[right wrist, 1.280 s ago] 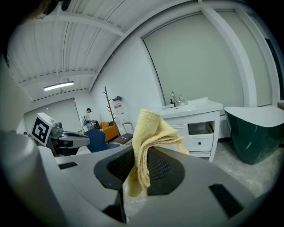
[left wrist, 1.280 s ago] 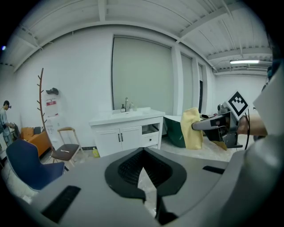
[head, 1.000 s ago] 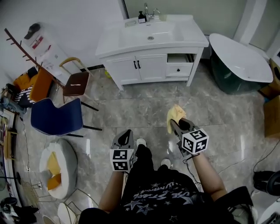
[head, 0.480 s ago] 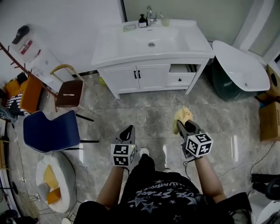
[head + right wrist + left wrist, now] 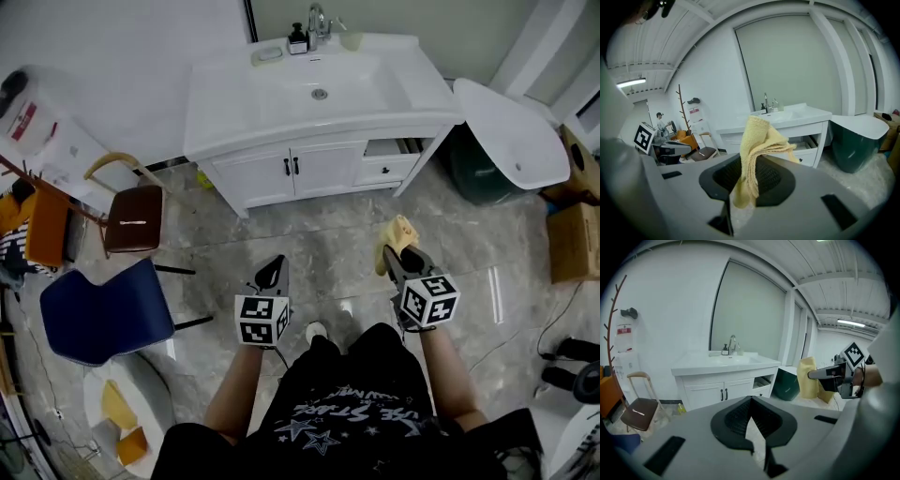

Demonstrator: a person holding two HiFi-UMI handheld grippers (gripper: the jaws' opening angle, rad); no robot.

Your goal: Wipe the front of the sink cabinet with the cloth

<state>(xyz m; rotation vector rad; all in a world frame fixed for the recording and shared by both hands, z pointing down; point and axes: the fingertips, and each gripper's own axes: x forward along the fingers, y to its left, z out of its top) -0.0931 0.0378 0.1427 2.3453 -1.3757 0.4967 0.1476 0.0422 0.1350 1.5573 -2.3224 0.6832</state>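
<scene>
Cloth (image 5: 397, 234) hangs pinched in our right hand-held gripper (image 5: 395, 254), our left hand-held gripper (image 5: 275, 266) closed empty, sink cabinet (image 5: 300, 171) at twelve o'clock.

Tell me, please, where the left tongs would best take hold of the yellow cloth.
Probably the loose bunch of the yellow cloth sticking out past the right tongs, approached from its left by the left tongs: that part stands free, while the rest is pinched.

1 cloth (image 5: 397, 238), 1 cab. (image 5: 292, 174), 2 chairs (image 5: 130, 212) (image 5: 101, 315)
</scene>
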